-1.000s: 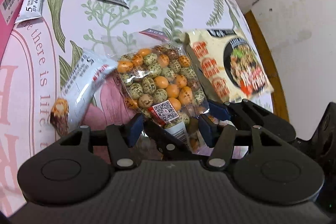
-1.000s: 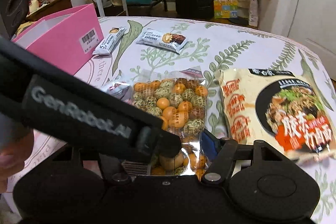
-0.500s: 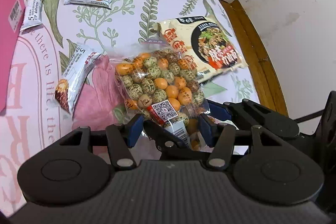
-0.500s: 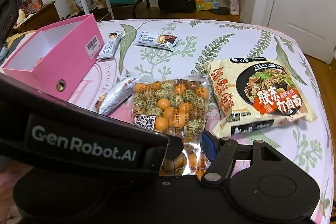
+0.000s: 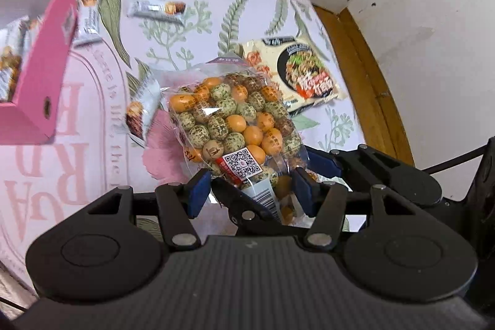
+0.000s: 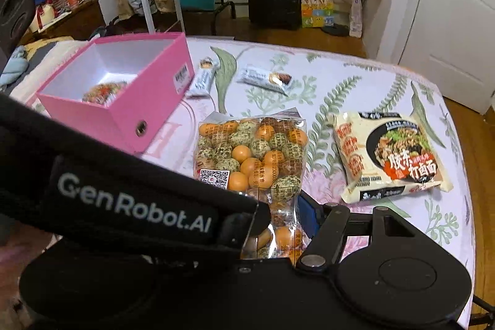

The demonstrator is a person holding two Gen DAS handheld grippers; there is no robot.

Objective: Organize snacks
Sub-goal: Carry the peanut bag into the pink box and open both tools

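Snack bag (image 5: 235,126) of orange and speckled balls is off the table (image 5: 198,30), clamped at its near end by both left gripper (image 5: 247,190) and right gripper (image 6: 278,225). Pink box (image 6: 123,101) sits far left, noodle packet (image 6: 389,156) right.

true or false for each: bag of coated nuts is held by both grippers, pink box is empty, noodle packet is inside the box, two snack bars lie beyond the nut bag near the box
1. Both the left gripper and right gripper hold the bag of nuts. True.
2. The pink box is empty. False: packets already lie inside.
3. The noodle packet is inside the box. False: it lies on the tablecloth, beside the nuts.
4. Two snack bars lie beyond the nut bag near the box. True.
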